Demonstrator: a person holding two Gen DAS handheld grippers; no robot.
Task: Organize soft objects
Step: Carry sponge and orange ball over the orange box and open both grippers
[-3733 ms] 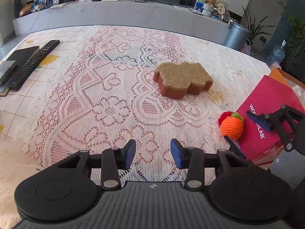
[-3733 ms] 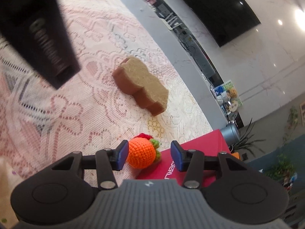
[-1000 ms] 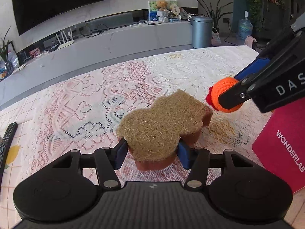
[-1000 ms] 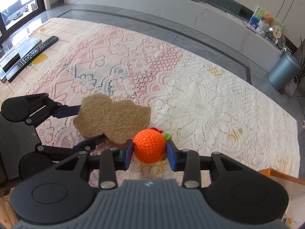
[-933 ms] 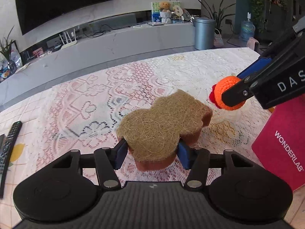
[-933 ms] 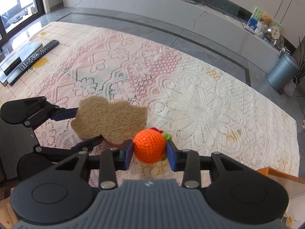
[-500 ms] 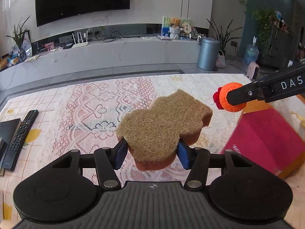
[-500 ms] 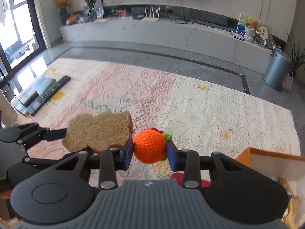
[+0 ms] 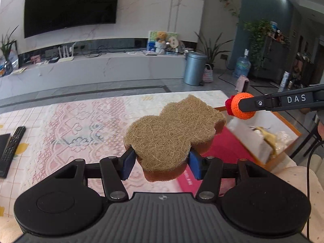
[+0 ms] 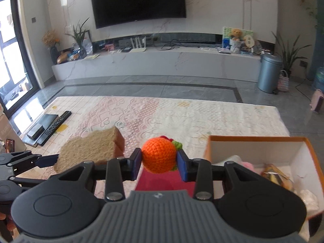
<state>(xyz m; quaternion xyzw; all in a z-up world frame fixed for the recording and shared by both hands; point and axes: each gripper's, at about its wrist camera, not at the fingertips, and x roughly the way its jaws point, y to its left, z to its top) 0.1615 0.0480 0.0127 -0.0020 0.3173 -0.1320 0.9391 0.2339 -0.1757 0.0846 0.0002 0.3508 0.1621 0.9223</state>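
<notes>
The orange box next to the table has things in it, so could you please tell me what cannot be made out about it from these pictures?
- Orange box: in the right wrist view, the right gripper, shut on the crochet orange, hides its near left corner.
- Contents: crumpled and blurred, not identifiable; its right side is cut off by the edge.
- Left wrist view: the box is smeared by motion; the sponge in the left gripper covers its left end.
</notes>
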